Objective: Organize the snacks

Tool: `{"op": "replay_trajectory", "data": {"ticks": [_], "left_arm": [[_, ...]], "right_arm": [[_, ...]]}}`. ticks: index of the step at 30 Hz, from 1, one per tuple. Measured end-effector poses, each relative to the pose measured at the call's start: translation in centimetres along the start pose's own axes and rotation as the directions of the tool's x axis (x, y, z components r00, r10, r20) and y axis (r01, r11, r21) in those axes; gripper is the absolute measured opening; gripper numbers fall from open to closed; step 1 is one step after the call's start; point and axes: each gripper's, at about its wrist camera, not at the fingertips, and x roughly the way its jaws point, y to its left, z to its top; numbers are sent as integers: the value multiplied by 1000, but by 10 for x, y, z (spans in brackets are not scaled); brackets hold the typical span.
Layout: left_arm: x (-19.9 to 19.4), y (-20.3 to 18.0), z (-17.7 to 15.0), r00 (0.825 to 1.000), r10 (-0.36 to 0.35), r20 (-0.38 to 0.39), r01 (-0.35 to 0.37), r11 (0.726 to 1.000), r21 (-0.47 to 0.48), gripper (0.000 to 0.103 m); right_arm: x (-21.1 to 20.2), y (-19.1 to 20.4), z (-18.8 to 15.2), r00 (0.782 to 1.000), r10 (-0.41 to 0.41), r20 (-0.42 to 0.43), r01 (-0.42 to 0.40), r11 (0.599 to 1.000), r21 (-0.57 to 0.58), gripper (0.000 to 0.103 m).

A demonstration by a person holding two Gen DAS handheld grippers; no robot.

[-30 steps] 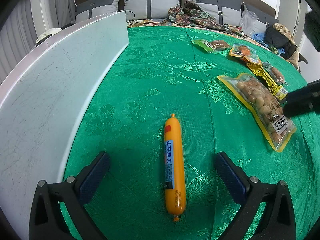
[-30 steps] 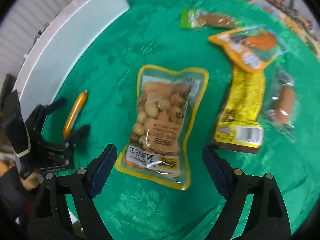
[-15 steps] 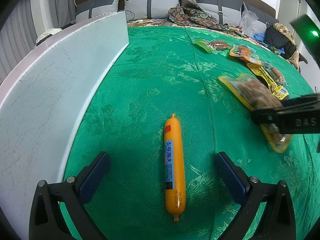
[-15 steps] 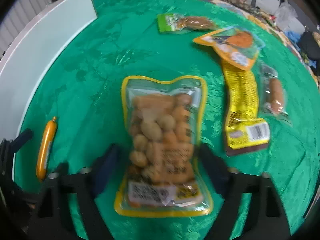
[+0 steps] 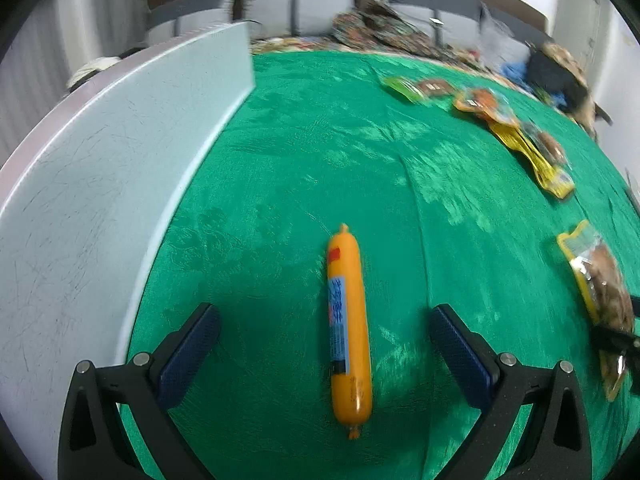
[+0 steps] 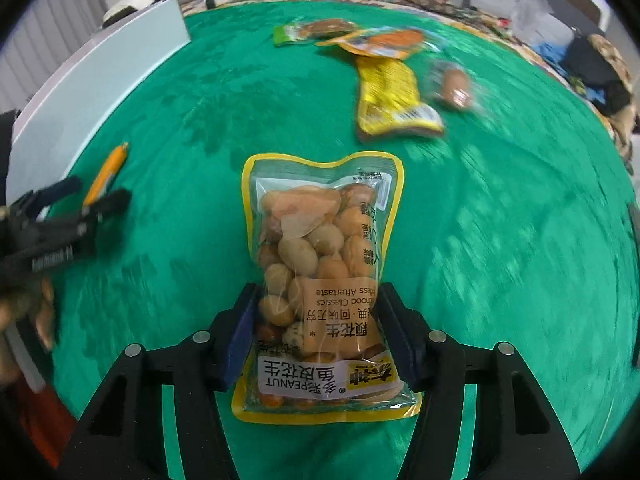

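A clear, yellow-edged bag of peanuts sits between the fingers of my right gripper. Its jaws are closing and both blue pads press the bag's lower sides. In the left wrist view the same bag is at the far right, over the green cloth. An orange sausage stick lies lengthwise on the cloth between the wide-apart fingers of my left gripper, which is open and touches nothing. From the right wrist view the left gripper and the sausage stick are at the left.
A pale board stands along the left edge of the green-clothed table. At the far right lie a green pack, an orange pack, a yellow pack and a small wrapped sausage. Cushions and clothes lie beyond.
My right gripper closed from wide open onto the peanut bag and carried it leftward and nearer, away from the other packs. The left gripper and the sausage stick stayed put.
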Motion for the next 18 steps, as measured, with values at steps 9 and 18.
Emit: {"op": "replay_trajectory", "data": {"ticks": [9,18], "left_arm": [[-5,19,9,984,-106,-140,97,993,-68,94],[-10,-21,21,982,-38,-187,56,994,92,15]], "right_arm": [[-14,-17,-35,998,-35,55,35,999,3,67],[-12,-24,-27,1000,-11,-28,11,1000,-9,65]]}}
